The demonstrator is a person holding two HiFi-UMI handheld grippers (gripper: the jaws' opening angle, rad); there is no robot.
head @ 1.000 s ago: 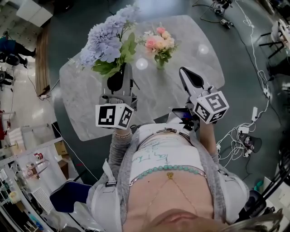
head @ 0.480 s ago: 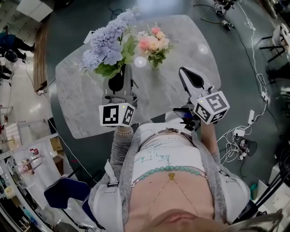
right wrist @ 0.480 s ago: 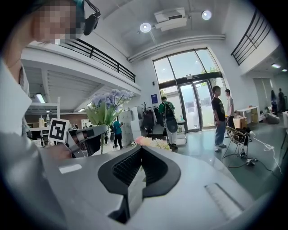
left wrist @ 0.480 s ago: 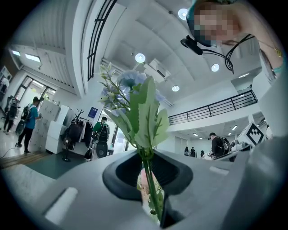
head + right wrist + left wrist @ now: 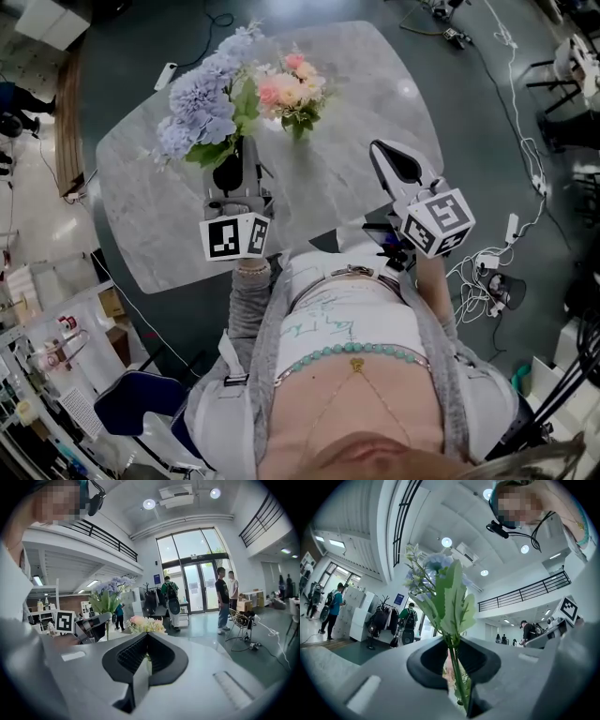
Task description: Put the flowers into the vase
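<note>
Now your left gripper (image 5: 232, 171) is clamped on the thin stem (image 5: 457, 677) of the blue flower bunch (image 5: 202, 103), near the vase (image 5: 299, 132); your right gripper (image 5: 394, 161) has jaws pressed together, empty. The bunch looks light, top-heavy, bendy: grip the stem low.

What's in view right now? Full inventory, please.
blue flowers: one bunch, lavender-blue with green leaves, held over the table's left side
pink flowers: one bunch, pink and cream, in vase
vase: one, colour unclear, on table
table: one, grey marble, ahead
chair: one, blue, lower left
cables: several, white, floor at right
bystanders: several, in the hall
left gripper: grey, fingers shut on blue flowers' stem
right gripper: grey, fingers shut, empty
</note>
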